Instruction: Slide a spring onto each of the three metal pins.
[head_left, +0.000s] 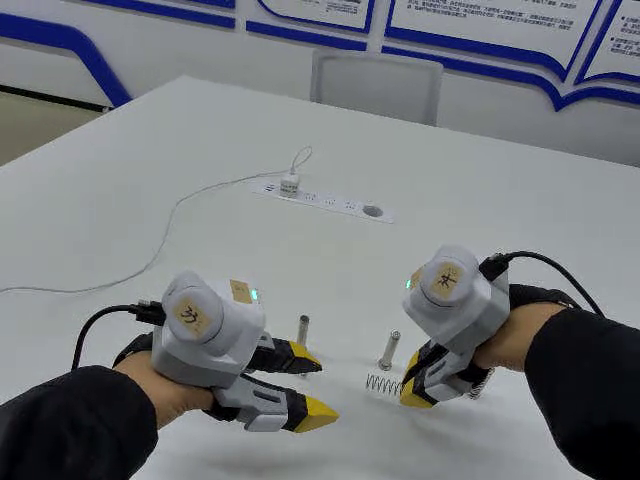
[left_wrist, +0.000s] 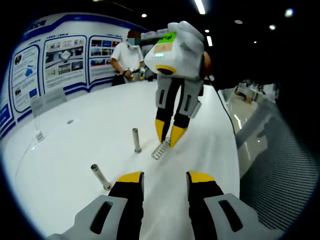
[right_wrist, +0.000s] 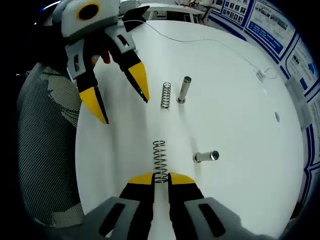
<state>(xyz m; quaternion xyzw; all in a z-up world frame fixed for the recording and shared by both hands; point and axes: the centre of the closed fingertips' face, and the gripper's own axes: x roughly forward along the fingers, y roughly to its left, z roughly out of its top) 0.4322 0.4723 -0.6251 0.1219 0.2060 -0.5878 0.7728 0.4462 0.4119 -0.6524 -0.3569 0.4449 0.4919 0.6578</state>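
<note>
From where I stand, both of the person's sleeved arms reach over the white table (head_left: 200, 150). The left claw (head_left: 312, 385) sits low at the near edge, its yellow tips apart with nothing between them. The right claw (head_left: 410, 385) is tipped down and pinched on one end of a spring (head_left: 383, 383) that lies flat on the table. Two pins stand on end, the left pin (head_left: 303, 328) and the right pin (head_left: 390, 350), and the spring lies just in front of the right one. A power strip (head_left: 325, 200) lies well behind, out of the way.

In the left gripper view, the left claw (left_wrist: 165, 177) has its jaws wide and bare; I take it to be waiting its turn. The right claw (left_wrist: 168, 133) comes down opposite, clamped on the spring (left_wrist: 160, 149) close beside the right pin (left_wrist: 135, 140). The left pin (left_wrist: 100, 176) is nearer the left claw.

In the right gripper view, the right claw (right_wrist: 161, 179) is shut on the very end of the spring (right_wrist: 159, 157); that probably leaves the open far end free to go over a pin top. The right pin (right_wrist: 206, 156) is just to one side. A loose spring (right_wrist: 165, 95) waits beside the left pin (right_wrist: 184, 90), but I cannot tell whether it stands or lies. The open left claw (right_wrist: 126, 112) hangs near it. Neither pin looks sleeved yet, so the job seems barely begun.
</note>
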